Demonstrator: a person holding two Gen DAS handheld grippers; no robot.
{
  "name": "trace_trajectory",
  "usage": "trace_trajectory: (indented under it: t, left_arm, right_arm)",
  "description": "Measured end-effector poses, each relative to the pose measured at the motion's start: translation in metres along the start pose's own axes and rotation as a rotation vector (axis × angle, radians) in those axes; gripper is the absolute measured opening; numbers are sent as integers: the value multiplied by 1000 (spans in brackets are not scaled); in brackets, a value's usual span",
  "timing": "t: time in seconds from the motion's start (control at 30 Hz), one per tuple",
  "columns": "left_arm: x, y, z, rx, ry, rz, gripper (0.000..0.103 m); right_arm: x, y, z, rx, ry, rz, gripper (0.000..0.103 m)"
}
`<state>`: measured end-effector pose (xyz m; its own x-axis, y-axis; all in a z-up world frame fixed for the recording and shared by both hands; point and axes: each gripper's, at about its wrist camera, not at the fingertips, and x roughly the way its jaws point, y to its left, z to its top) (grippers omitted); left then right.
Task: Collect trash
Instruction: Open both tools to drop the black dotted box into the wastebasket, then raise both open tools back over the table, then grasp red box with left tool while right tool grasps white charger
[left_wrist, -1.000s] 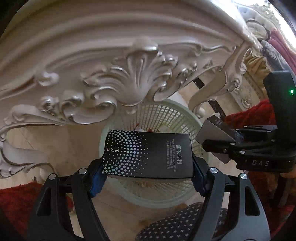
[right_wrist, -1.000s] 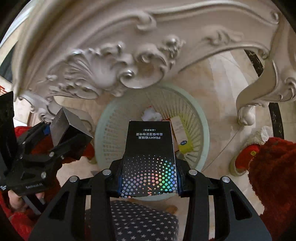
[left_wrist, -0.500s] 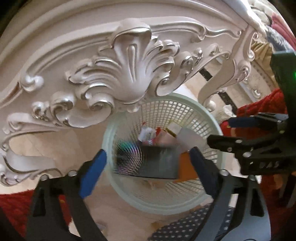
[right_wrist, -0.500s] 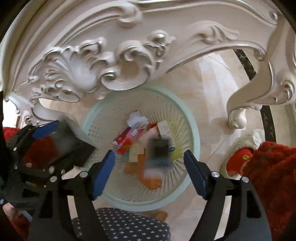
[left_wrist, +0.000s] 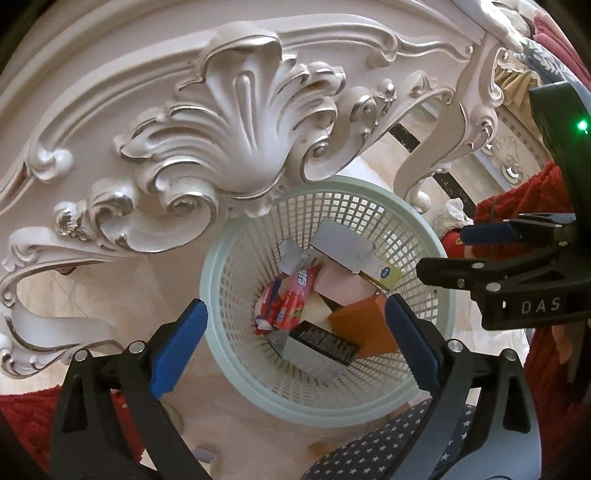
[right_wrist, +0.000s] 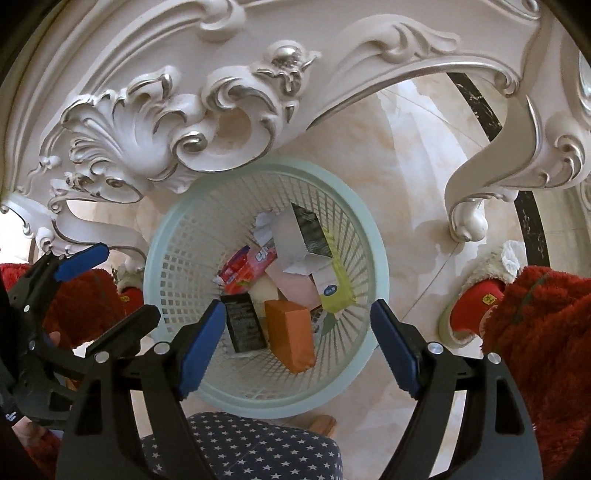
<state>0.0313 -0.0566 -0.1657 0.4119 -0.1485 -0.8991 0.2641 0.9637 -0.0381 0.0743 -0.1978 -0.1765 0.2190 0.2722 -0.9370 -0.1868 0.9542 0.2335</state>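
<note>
While both of my hands hover above the pale green mesh basket (left_wrist: 236, 236) (right_wrist: 369, 236), my left fingers (left_wrist: 293, 345) are spread wide with nothing between the blue pads (left_wrist: 177, 347), and my right fingers (right_wrist: 295, 345) are spread just as wide and equally empty. In the left wrist view my right fingers (left_wrist: 476, 251) show at the right edge, held sideways, also parted.

All the trash lies inside the basket, on the marble floor (right_wrist: 413, 158) just below the carved white table apron (left_wrist: 236, 122) (right_wrist: 155, 122). One black box (left_wrist: 321, 350) (right_wrist: 243, 323) rests at the near side of the heap, touching the orange box (left_wrist: 364, 326) (right_wrist: 290, 334) beside it. A second black box with grey sides (right_wrist: 301, 232) (left_wrist: 341, 242) lies at the far side, tilted over a pink packet (right_wrist: 295, 286) (left_wrist: 341, 286). A red and pink snack wrapper (left_wrist: 291, 299) (right_wrist: 247, 267) lies against the heap, and a yellow-and-white carton (right_wrist: 334, 286) (left_wrist: 382, 273) leans on the basket wall.

A starred navy cloth (right_wrist: 240, 446) (left_wrist: 376, 443) sits at the bottom of both views, and red fuzzy fabric (right_wrist: 535, 332) flanks the basket.
</note>
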Motion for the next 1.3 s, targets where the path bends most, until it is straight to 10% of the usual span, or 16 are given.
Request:
trace_trajectory:
  t: [0.27,0.43,0.7,1.0,1.3]
  left_arm:
    - [-73,-11,-9,112,-171,-73,94]
    - [-173,14,22,76,-347,-127,94]
    - [-222,96,180,-22,-571,95,94]
    - [-123,168,353,-165,-497,147,94]
    - [-55,202,427,-241,-414,181,94]
  right_arm:
    - [-45,9,-12,-16,-42,132,77]
    - [-149,39,0,-196,-257,272,77]
    - [-244,46,141,-251,-737,-2,88]
    - [-150,51,342,-212,-607,-125,88]
    - [-91,48,415,-134,-472,-121,88]
